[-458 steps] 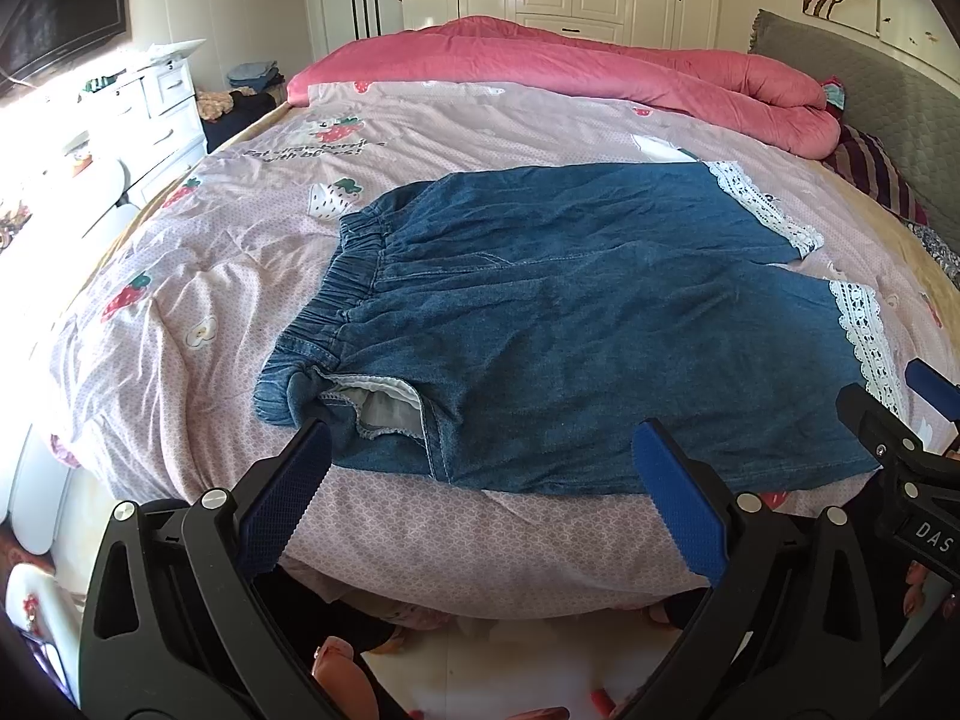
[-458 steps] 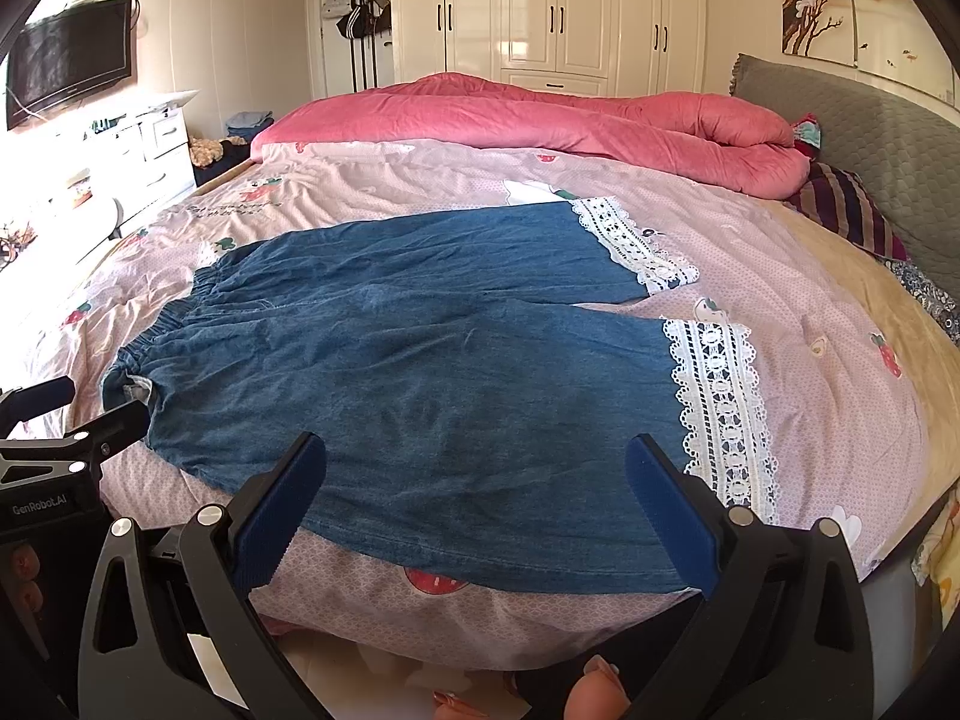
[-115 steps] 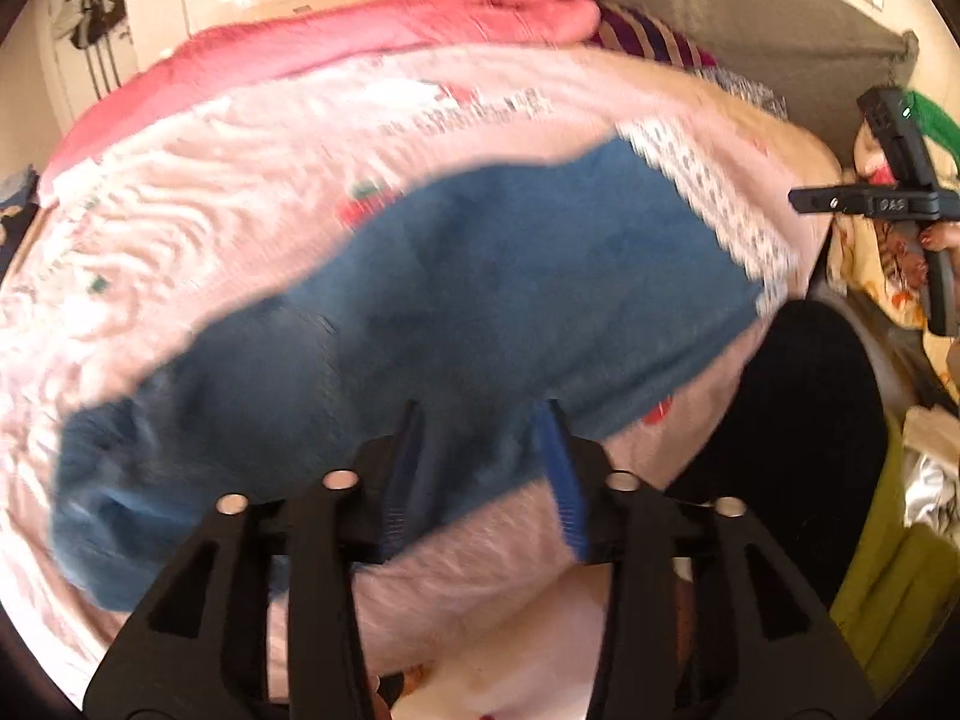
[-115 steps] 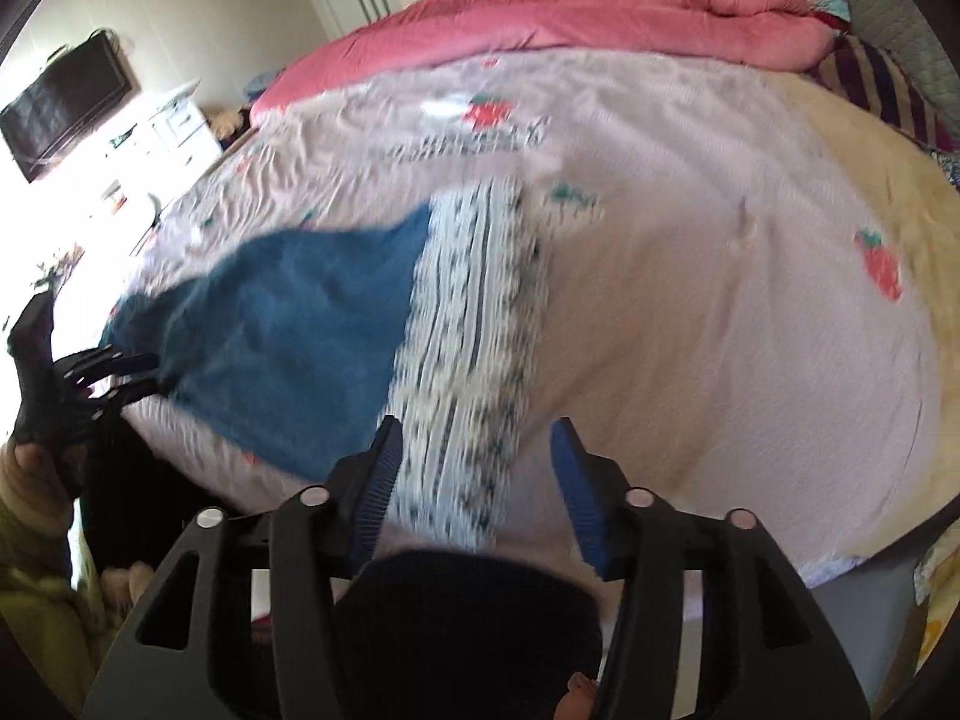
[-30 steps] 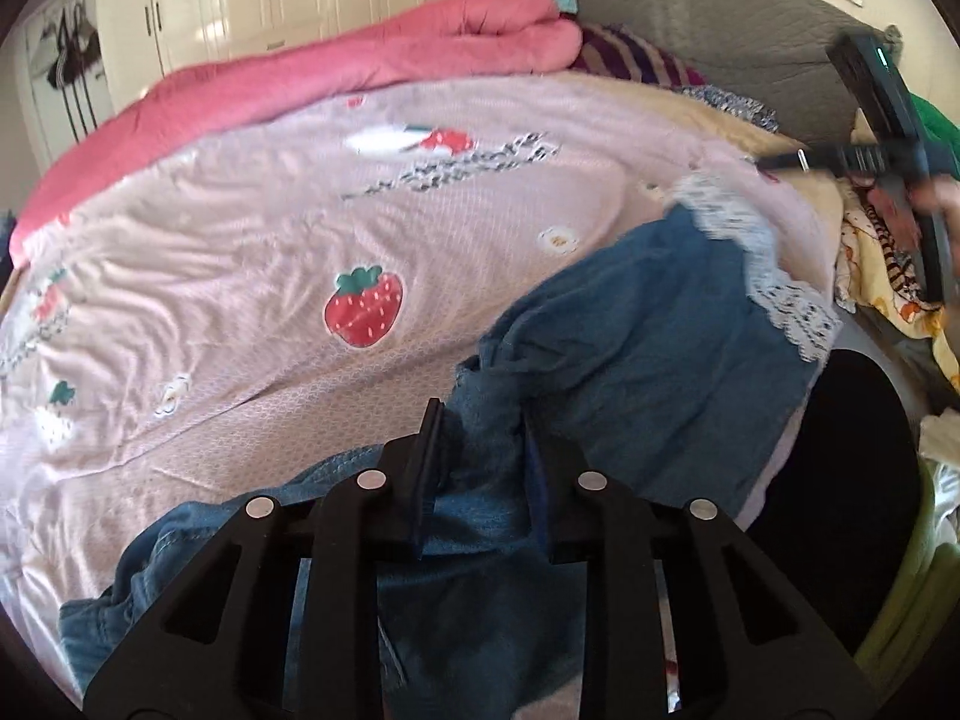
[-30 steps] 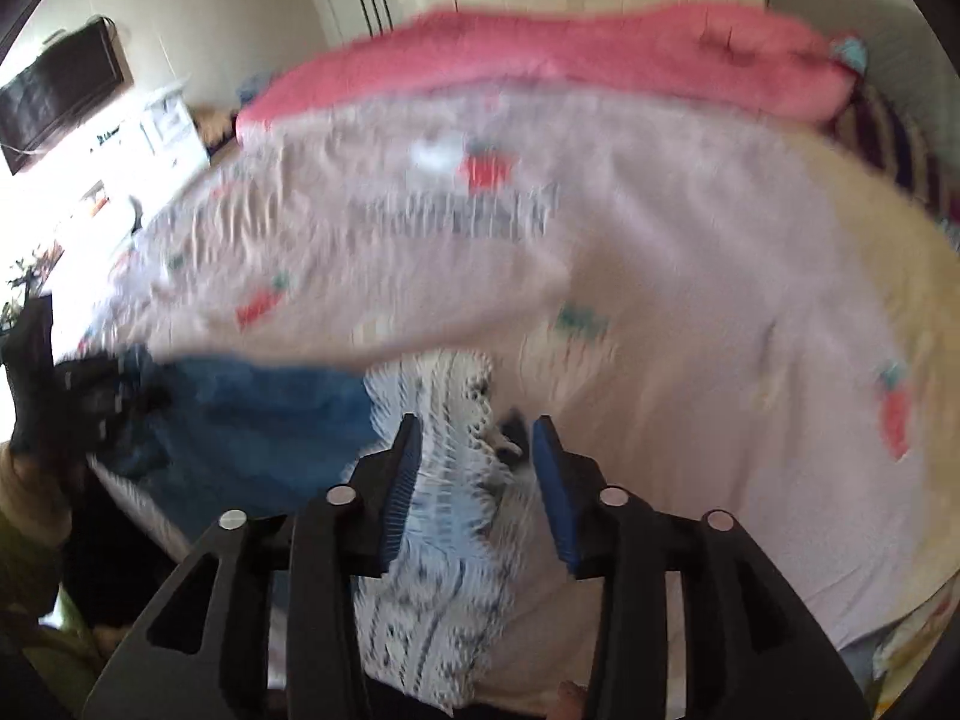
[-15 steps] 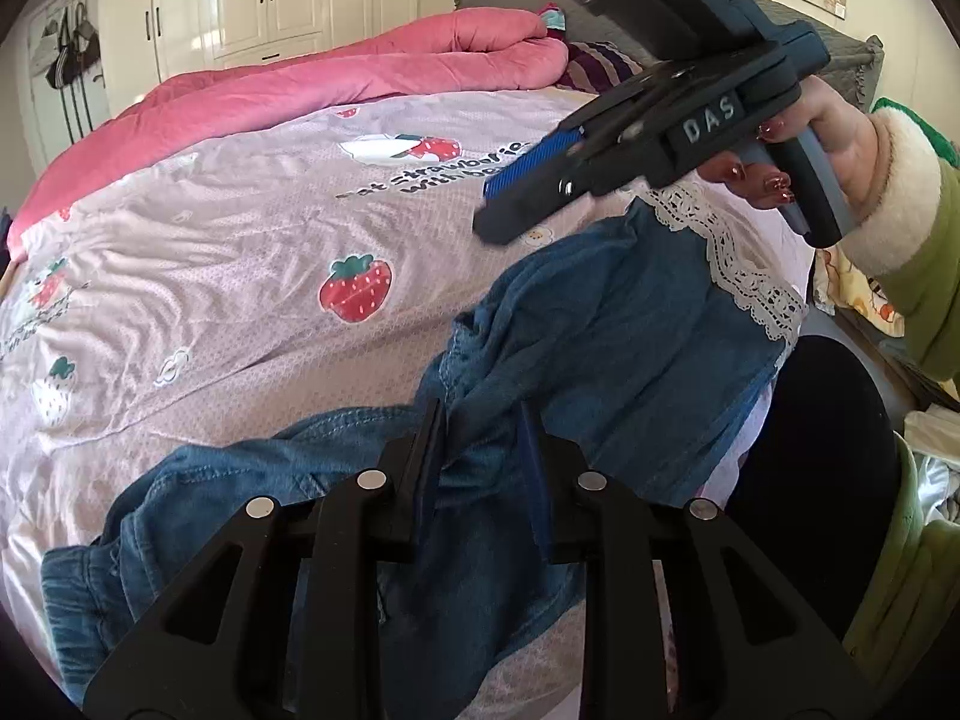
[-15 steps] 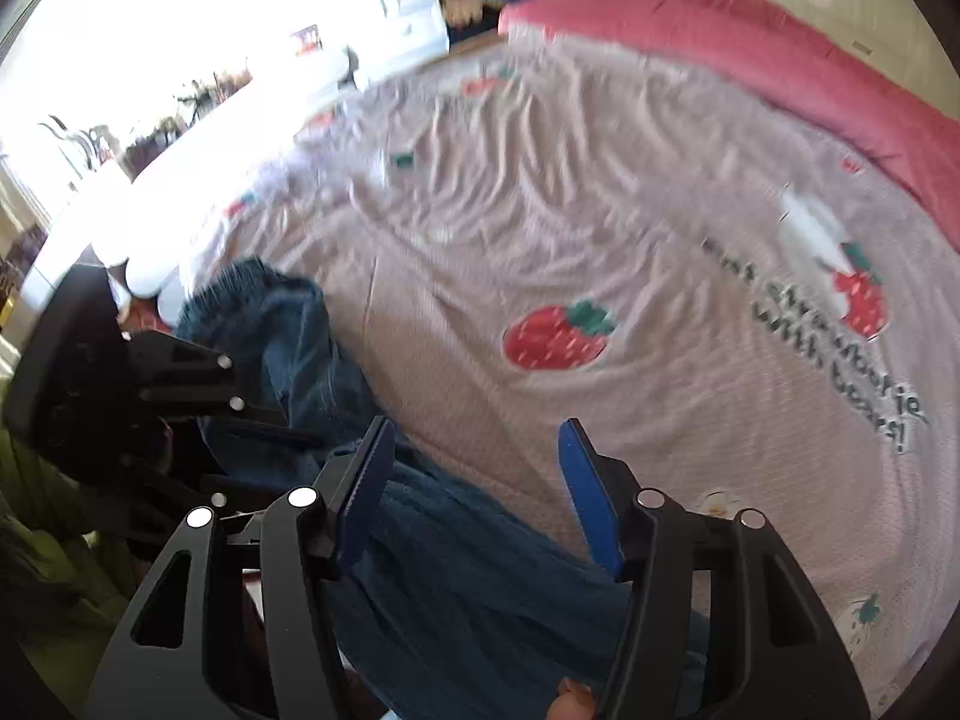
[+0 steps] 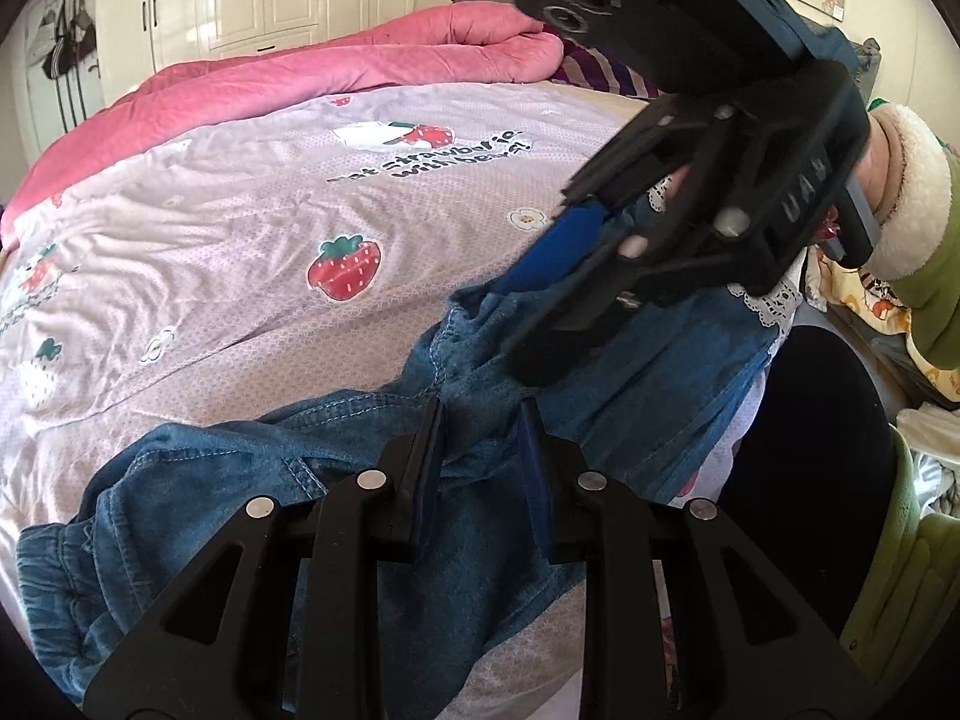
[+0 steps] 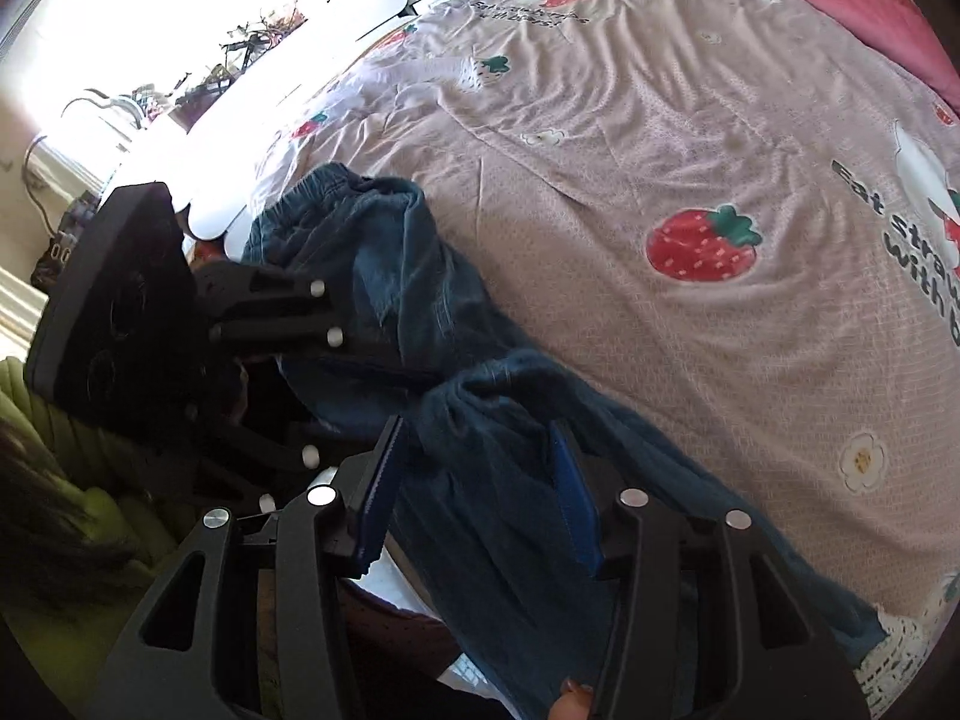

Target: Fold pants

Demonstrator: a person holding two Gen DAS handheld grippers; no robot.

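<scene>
Fold incomplete: the pants (image 9: 336, 468) lie bunched on the bed (image 9: 240, 228). Left tongs (image 9: 480, 450) clamp a denim ridge. Right tongs (image 10: 474, 480) are closing astride a neighbouring fold, pads not yet pressing.

From my left camera, the right claw (image 9: 528, 324) hid the lace hem (image 9: 771, 303); the pants (image 9: 252, 480) ran past the frame's edge.

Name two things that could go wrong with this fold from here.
1. The left gripper pinches only a small bunch of the pants, so the denim may slip out.
2. The right gripper is closing around a crumpled ridge beside it, so it may trap wrinkles and spoil the fold.
</scene>
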